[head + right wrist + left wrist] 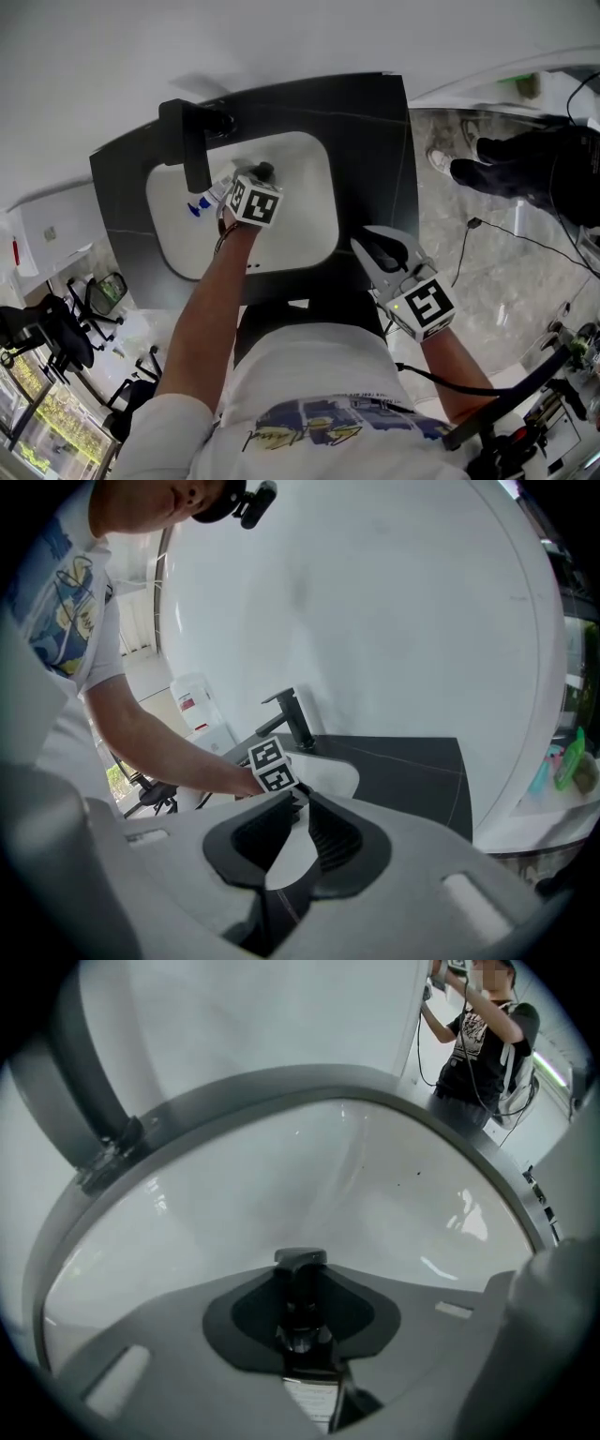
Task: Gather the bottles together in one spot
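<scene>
Bottle (300, 1262), label unreadable, clamped in L hand-held gripper (302, 1290) over sink (281, 1194); R hand-held gripper (302, 803) gapes empty.

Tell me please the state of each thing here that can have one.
left tool, shut on the dark bottle
dark bottle, capped, gripped over the sink basin
right tool, open, empty
faucet, no water running

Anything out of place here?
Yes. In the white sink basin, a blue-capped bottle seems to lie on its side beside the faucet, and the left gripper grips a dark bottle there: odd spot for bottles.
</scene>
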`<move>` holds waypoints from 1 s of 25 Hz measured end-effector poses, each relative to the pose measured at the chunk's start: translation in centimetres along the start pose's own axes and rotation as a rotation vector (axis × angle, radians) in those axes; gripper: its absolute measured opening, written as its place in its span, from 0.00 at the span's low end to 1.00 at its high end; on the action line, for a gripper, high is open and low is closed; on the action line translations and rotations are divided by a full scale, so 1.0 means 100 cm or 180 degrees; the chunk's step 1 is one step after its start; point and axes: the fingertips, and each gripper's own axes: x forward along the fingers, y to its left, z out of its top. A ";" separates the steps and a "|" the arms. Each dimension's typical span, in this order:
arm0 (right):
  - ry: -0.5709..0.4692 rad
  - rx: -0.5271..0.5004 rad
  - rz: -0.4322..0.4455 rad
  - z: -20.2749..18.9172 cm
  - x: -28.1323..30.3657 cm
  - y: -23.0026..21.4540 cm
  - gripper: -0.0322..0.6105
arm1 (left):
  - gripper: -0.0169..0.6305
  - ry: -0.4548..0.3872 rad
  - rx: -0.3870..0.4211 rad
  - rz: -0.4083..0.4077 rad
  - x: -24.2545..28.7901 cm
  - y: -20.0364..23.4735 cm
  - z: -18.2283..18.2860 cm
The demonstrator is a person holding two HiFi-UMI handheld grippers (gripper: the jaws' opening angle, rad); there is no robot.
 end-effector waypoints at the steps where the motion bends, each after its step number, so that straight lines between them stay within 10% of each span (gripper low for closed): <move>1: -0.0013 -0.0016 0.0014 0.001 0.001 0.001 0.14 | 0.18 -0.0077 0.0004 0.0019 -0.005 -0.001 0.001; 25: 0.0161 -0.0405 0.0244 0.012 0.051 0.099 0.13 | 0.17 -0.1713 -0.0300 0.0127 -0.115 0.025 -0.036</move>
